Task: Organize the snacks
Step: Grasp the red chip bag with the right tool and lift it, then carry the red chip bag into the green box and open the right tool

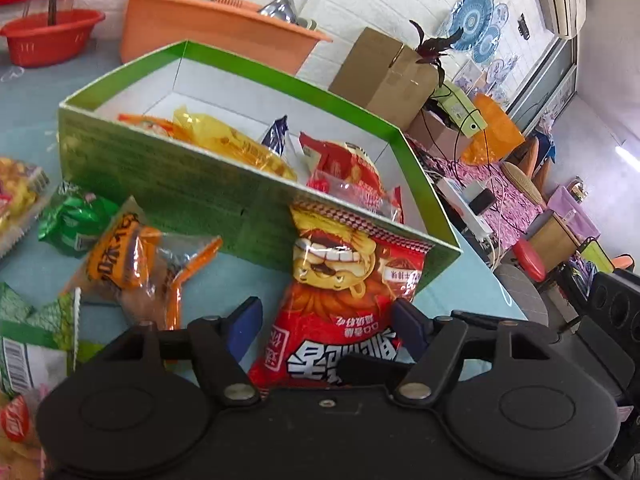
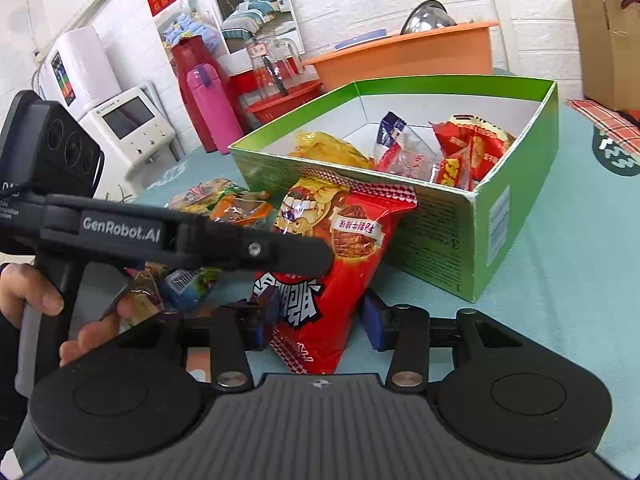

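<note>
A red snack bag point(image 1: 340, 264) with a cartoon face leans against the near wall of the green cardboard box point(image 1: 160, 184). My left gripper point(image 1: 326, 320) is open, its blue pads on either side of the bag's lower half; a strip of table shows beside the left pad. In the right wrist view the same red snack bag point(image 2: 348, 240) stands before the green box point(image 2: 440, 232). My right gripper point(image 2: 316, 324) is open around the bag's bottom end. The left gripper's black finger point(image 2: 280, 250) crosses in front of the bag, held by a person's hand point(image 2: 36, 292). Several packets lie inside the box.
Loose packets lie on the blue tablecloth left of the box, among them an orange packet point(image 1: 132, 260) and a green packet point(image 1: 72, 220). Behind stand an orange basin point(image 1: 208, 28), a red basket point(image 1: 52, 40), a cardboard carton point(image 1: 384, 68), a pink flask point(image 2: 208, 108) and a glass jug point(image 2: 276, 68).
</note>
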`<state>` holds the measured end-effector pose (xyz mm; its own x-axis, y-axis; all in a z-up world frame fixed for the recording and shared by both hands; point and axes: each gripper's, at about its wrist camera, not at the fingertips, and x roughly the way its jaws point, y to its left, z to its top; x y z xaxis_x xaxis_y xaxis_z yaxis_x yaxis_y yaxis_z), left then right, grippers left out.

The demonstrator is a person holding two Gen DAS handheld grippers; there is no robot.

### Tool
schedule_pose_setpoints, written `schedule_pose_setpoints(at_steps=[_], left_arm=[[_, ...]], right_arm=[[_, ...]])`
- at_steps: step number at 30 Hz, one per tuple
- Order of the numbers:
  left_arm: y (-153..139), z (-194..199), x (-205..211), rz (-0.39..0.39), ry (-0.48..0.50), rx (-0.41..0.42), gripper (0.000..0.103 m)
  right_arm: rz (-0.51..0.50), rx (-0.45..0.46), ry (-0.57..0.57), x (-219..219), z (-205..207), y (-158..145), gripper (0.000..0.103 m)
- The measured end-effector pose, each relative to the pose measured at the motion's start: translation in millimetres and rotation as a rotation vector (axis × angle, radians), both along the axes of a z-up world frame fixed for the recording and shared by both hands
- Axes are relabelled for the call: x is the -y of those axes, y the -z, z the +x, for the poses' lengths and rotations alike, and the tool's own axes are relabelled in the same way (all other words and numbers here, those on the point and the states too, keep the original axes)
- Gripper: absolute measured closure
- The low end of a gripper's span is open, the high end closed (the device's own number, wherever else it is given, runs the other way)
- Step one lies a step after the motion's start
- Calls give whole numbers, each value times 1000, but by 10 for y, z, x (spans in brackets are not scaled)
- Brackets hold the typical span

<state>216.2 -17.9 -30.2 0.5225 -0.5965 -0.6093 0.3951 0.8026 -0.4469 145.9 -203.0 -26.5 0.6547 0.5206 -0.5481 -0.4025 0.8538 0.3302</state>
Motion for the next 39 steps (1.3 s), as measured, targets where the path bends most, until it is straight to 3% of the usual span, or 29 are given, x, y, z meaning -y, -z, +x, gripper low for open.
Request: schedule_pose_setpoints(at_steps=[2,8,18,20,22,25,32,39], left_arm=[[17,-31,-38,-13,-2,-15,28],[57,-83,-28,-68,8,-50,27],[38,-181,30,-38,20,-30,27],[34,-219,70,-9,3,-9,27],[18,-283,114,29,-23,6,25],[-33,-410,115,12,-47,9,26],[-497,-523,98,-52,-65,127,27],[-777,-200,88,-80,-118,202,26]], right_arm=[[-36,5,33,4,-37,-26,0],[-31,11,81,114,-174,-34,0],[-3,-16,65,75,-217,-7,7],[-11,-1,59,38,-212,12,17],[-29,13,58,-23,-208,19,18],[-23,-3,57,-19,-244,-29,19],[-28,152,51,-1,-445,-412,19],[-23,286,36,-6,-97,-690,18]])
